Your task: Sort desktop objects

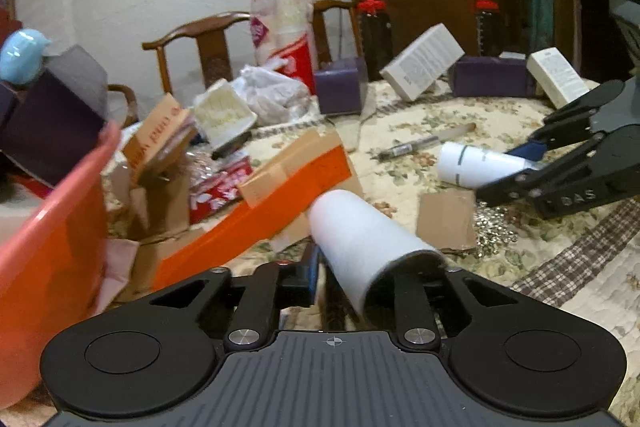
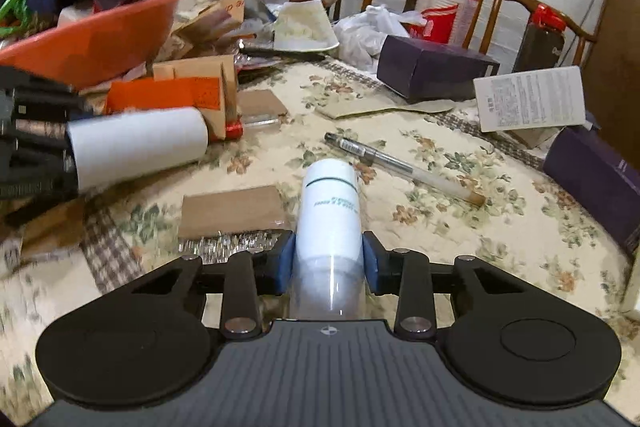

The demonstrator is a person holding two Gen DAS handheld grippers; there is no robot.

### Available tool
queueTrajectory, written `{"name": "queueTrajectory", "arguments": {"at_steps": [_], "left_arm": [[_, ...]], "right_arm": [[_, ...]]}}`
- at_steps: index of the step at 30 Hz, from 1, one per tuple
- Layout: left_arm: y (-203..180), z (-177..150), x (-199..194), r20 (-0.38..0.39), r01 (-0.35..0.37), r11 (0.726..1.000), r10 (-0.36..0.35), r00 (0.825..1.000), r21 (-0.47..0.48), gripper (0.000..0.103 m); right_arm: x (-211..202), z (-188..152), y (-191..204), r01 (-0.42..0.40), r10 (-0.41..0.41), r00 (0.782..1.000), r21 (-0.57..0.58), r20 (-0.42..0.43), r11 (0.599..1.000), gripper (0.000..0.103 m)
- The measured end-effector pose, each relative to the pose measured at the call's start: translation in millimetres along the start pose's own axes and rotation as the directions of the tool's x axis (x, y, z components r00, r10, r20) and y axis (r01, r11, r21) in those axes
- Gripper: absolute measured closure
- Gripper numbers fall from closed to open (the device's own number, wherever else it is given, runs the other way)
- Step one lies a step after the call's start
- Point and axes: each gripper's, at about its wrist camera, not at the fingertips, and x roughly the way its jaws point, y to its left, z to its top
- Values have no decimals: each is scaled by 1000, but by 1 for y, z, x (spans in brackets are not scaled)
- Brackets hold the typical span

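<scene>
A: Since sorting means one thing per hand, worth asking first: what sits in the left hand-held gripper (image 1: pixel 362 267)?

B: White paper cup (image 1: pixel 360 227), tipped on its side, base pointing away. Caught by the rim wall only, one finger inside the mouth and one outside. Narrow gap between the jaws; cannot tell whether the pads are pinching the wall or merely flanking it.

A: Why by the wall?

B: Probably because a thin wall suits a narrow pinch better than the whole wide mouth. Held off the counter (image 2: pixel 440 227) too, just right of the round orange plastic basin (image 1: pixel 52 219), likely bound for it.

A: And the right hand-held gripper (image 2: pixel 328 259)?

B: Closed partway on a white cylindrical plastic bottle (image 2: pixel 329 195) with a clear end. Blue pads set against both sides near that clear end, body running straight ahead between the fingers. Lies flat on the counter, so taken across its width to stop it rolling.

A: Anything close?

B: Clear ballpoint pen (image 2: pixel 400 163), ahead and to the right, apart from the bottle.
</scene>
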Motion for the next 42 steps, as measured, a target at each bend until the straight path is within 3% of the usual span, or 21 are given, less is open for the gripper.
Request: {"name": "queueTrajectory", "arguments": {"at_steps": [7, 10, 17, 24, 33, 38, 42], "left_arm": [[-1, 0, 1, 22, -1, 1000, 2, 1000, -29, 88], [2, 0, -5, 52, -1, 998, 5, 999, -59, 88], [-2, 18, -35, 149, -39, 999, 42, 988, -21, 88], [12, 42, -68, 202, -103, 994, 105, 974, -22, 88], [56, 75, -123, 281, -236, 970, 242, 929, -55, 88], [93, 91, -151, 299, -317, 944, 331, 895, -94, 88], [125, 98, -163, 285, -359, 924, 382, 879, -132, 88]], "right_arm": [[3, -1, 2, 34, -38, 999, 141, 26, 989, 64], [-2, -4, 4, -12, 4, 999, 197, 42, 980, 64], [-13, 2, 10, -54, 28, 994, 256, 103, 965, 64], [-33, 31, 24, -61, 21, 986, 241, 165, 969, 64], [-55, 95, 55, -158, 87, 956, 241, 280, 958, 64], [-65, 143, 77, -252, 156, 921, 238, 357, 938, 65], [-64, 186, 100, -327, 222, 887, 213, 404, 920, 64]]}}
